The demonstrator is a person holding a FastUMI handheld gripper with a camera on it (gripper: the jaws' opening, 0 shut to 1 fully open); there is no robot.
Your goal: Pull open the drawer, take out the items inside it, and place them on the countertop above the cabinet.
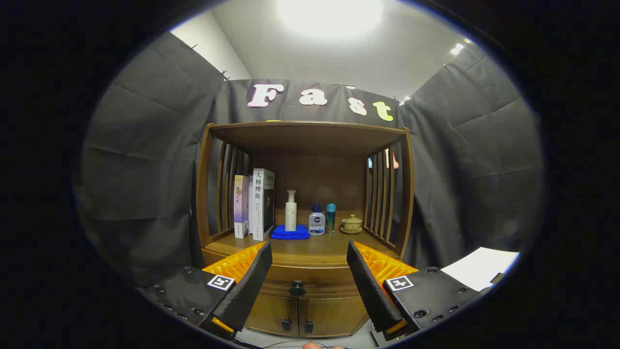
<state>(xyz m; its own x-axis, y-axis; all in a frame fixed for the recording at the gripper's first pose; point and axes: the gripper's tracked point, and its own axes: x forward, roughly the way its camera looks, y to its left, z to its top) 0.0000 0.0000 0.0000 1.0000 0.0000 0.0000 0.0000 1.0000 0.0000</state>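
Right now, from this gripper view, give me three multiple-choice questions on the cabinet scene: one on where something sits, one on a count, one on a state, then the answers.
1. Where does the pump bottle stand?
A. on the blue cloth
B. on the books
C. inside the drawer

2. How many bottles stand on the countertop?
A. one
B. three
C. five

3. What state is the drawer in?
A. pulled fully out
B. half open
C. shut

Answers:
1. A, its base rests on the folded cloth beside the books.
2. B, the pump bottle, a squat bottle and a slim teal bottle.
3. C, its front sits flush, the knob untouched between the open fingers of the gripper.
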